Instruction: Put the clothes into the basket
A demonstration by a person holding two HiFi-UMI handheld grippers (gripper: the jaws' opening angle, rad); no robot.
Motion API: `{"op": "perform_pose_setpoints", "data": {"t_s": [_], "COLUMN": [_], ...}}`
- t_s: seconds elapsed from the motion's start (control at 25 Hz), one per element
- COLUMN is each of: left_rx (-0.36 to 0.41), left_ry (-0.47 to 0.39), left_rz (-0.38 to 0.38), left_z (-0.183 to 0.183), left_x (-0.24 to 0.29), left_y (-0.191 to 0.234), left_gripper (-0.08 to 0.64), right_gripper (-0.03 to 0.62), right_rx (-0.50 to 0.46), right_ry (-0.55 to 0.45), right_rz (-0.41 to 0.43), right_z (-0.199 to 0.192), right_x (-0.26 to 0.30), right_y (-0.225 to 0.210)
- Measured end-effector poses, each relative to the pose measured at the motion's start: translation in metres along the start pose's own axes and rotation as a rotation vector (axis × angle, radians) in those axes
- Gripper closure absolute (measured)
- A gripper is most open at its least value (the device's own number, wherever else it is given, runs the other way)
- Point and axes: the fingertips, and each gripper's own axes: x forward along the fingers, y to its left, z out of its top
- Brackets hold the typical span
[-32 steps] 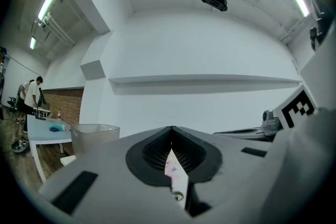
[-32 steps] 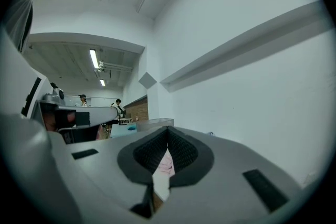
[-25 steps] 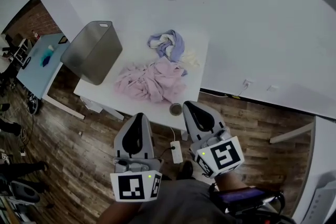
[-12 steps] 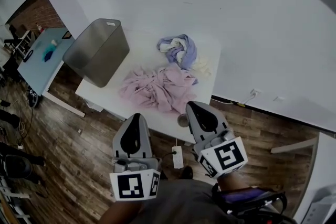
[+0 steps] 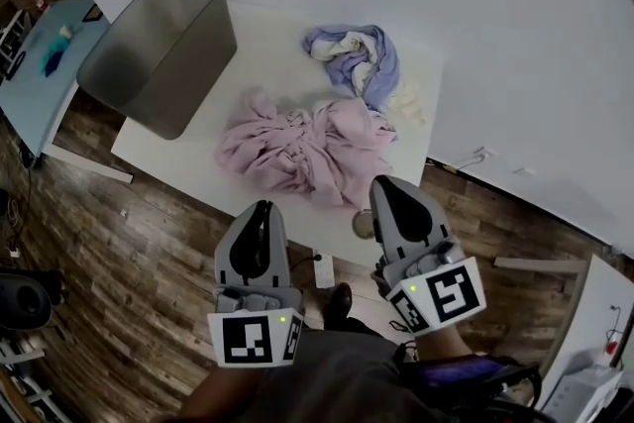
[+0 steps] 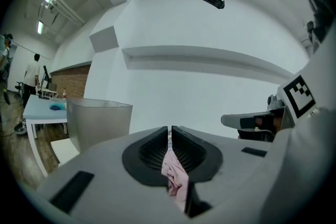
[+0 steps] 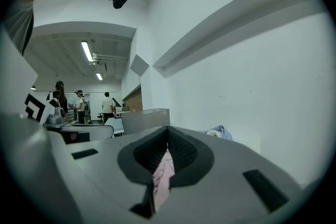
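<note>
A crumpled pink heap of clothes lies mid-table, with a lilac and white garment behind it and a small cream piece at the right edge. The grey basket stands on the table's left end. My left gripper hangs shut over the floor, just short of the front edge. My right gripper, also shut, has its tip at the pile's near right edge. Neither holds cloth. Each gripper view shows the pink heap through the slit under shut jaws.
The white table stands against a white wall. On the wood floor under its front edge lie a white power strip and a dark round object. A blue-topped table is at far left. People stand far off.
Both grippers, still shut, have come closer to the table's front edge. The table, basket and clothes now sit larger and lower in the head view.
</note>
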Motion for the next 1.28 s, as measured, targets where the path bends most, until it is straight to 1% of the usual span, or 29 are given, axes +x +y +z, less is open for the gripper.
{"op": "perform_pose_setpoints", "data": {"t_s": [0.08, 0.12, 0.32, 0.52, 0.68, 0.8, 0.96, 1.2, 1.28], "left_rx": [-0.021, -0.031, -0.074, -0.112, -0.127, -0.152, -0.162, -0.194, -0.192], "left_ry": [0.029, 0.044, 0.106, 0.162, 0.243, 0.302, 0.347, 0.360, 0.365], "left_rz": [-0.018, -0.026, -0.049, -0.078, -0.090, -0.086, -0.110, -0.116, -0.120], "left_z": [-0.014, -0.021, -0.057, -0.090, -0.120, -0.141, -0.161, -0.180, -0.187], "left_x": [0.014, 0.020, 0.049, 0.073, 0.084, 0.091, 0.103, 0.112, 0.114], "left_y": [0.011, 0.016, 0.039, 0.054, 0.060, 0.067, 0.068, 0.069, 0.068], "left_gripper": [0.520, 0.474, 0.395, 0.289, 0.217, 0.204, 0.204, 0.204, 0.206], "right_gripper": [0.586, 0.586, 0.586, 0.586, 0.586, 0.586, 0.586, 0.586, 0.586], "right_rx": [0.011, 0.015, 0.043, 0.072, 0.095, 0.112, 0.126, 0.139, 0.143], "right_ry": [0.028, 0.045, 0.120, 0.171, 0.202, 0.221, 0.240, 0.265, 0.271], "right_rz": [-0.010, -0.014, -0.032, -0.050, -0.067, -0.082, -0.104, -0.145, -0.160], "right_z": [-0.010, -0.016, -0.051, -0.081, -0.099, -0.110, -0.122, -0.139, -0.143], "right_x": [0.017, 0.024, 0.051, 0.069, 0.075, 0.076, 0.076, 0.068, 0.064], "right_y": [-0.001, -0.001, -0.002, -0.007, -0.009, -0.011, -0.015, -0.021, -0.024]}}
